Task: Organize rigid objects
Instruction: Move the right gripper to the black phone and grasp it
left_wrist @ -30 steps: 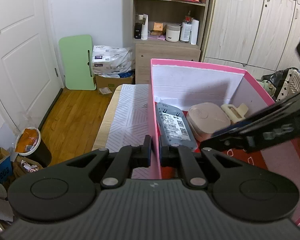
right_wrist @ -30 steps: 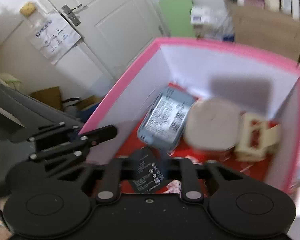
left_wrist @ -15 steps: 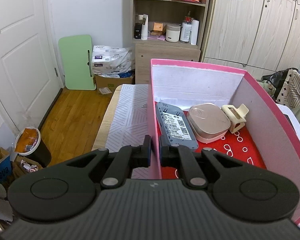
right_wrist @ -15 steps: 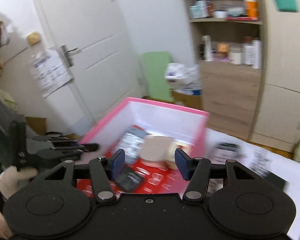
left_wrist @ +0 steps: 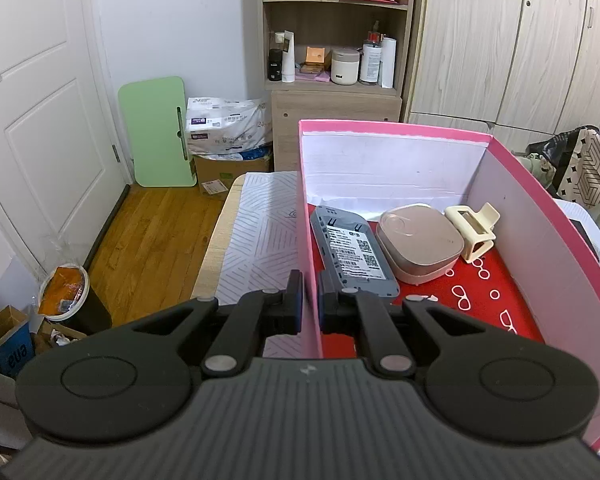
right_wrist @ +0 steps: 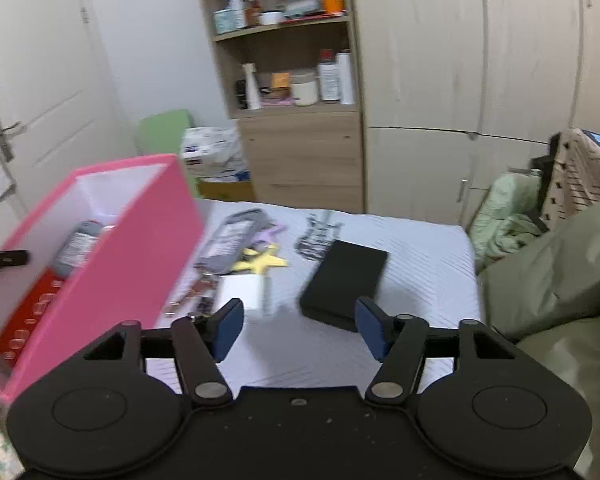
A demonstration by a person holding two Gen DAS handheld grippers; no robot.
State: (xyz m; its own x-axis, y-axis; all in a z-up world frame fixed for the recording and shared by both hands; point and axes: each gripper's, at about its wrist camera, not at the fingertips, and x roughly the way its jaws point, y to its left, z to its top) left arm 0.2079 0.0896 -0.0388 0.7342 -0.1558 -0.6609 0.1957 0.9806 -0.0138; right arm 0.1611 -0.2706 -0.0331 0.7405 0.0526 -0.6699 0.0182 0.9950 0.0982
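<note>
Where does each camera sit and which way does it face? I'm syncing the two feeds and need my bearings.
Left wrist: rides the left gripper, shut on the pink box wall, looking down into it; only its fingers show.
Right wrist: rides the right gripper, jaws opening and empty, facing the black case on the bed; only its fingers show.
Shared: the pink box, the shelf.

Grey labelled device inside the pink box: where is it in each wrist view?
Left wrist: grey device centre frame, lying along the box's left wall, beside a pink case.
Right wrist: far left, partly hidden behind the box wall.
Shared landmark: pink box.
</note>
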